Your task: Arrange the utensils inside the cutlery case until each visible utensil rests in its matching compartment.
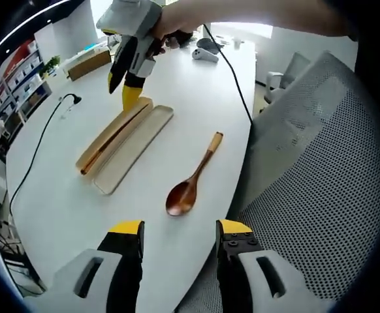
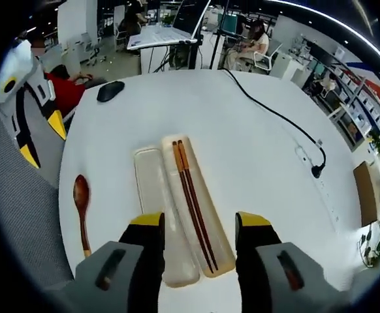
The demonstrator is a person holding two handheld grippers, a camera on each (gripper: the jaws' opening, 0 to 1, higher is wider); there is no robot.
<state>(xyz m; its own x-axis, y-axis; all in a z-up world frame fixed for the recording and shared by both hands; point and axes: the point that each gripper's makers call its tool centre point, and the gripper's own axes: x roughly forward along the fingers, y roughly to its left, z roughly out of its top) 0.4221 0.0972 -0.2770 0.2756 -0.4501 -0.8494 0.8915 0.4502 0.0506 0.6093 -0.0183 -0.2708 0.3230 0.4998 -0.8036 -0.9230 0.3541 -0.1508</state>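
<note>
An open beige cutlery case (image 2: 209,241) lies on the white table (image 2: 255,163). Its tray holds a pair of dark wooden chopsticks (image 2: 191,199), and the empty half (image 2: 152,189) lies right beside it. A wooden spoon (image 2: 81,208) rests on the table left of the case, bowl pointing away. My right gripper (image 2: 198,225) is open above the near end of the case and holds nothing. In the left gripper view the spoon (image 1: 193,176) lies ahead of my open, empty left gripper (image 1: 180,236). The case (image 1: 121,147) is farther off, with the right gripper (image 1: 125,91) over its far end.
A grey mesh chair (image 1: 320,163) stands against the table edge by the left gripper (image 2: 43,140). A black cable (image 2: 281,117) crosses the table, and a black mouse (image 2: 110,90) sits at the far side. People sit at desks beyond.
</note>
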